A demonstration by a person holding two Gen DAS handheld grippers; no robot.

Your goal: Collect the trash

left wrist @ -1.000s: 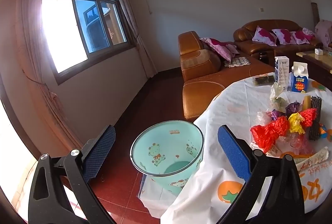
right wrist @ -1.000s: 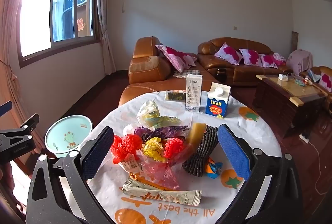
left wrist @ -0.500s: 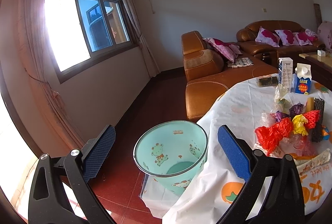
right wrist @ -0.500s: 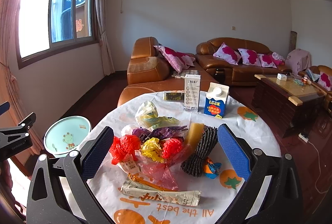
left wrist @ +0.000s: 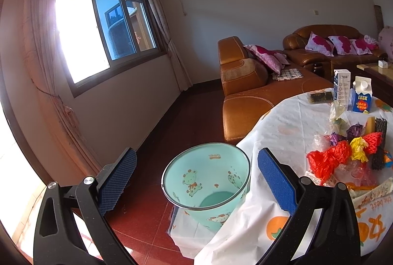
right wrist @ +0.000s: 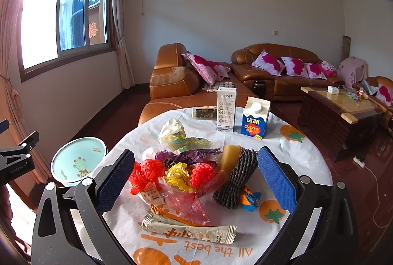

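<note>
A pile of trash lies on the round table (right wrist: 294, 154): a red plastic bag (right wrist: 145, 172), yellow wrapper (right wrist: 178, 176), red net (right wrist: 202, 172), dark foam net (right wrist: 237, 175), purple wrapper (right wrist: 186, 155) and a long beige sachet (right wrist: 189, 230). A mint cartoon bin (left wrist: 207, 185) stands on the floor left of the table, also in the right wrist view (right wrist: 77, 161). My left gripper (left wrist: 196, 181) is open and empty above the bin. My right gripper (right wrist: 195, 181) is open and empty, hovering over the pile.
A tall white carton (right wrist: 226, 109), a blue milk carton (right wrist: 255, 118) and a dark packet (right wrist: 205, 113) stand at the table's far side. Brown leather sofas (right wrist: 176, 83) and a coffee table (right wrist: 343, 107) lie beyond. A window wall (left wrist: 110, 31) is on the left.
The left gripper has drifted back and left a little, so the bin sits more centred between its fingers. The right gripper has edged slightly towards the pile. Both stay open.
</note>
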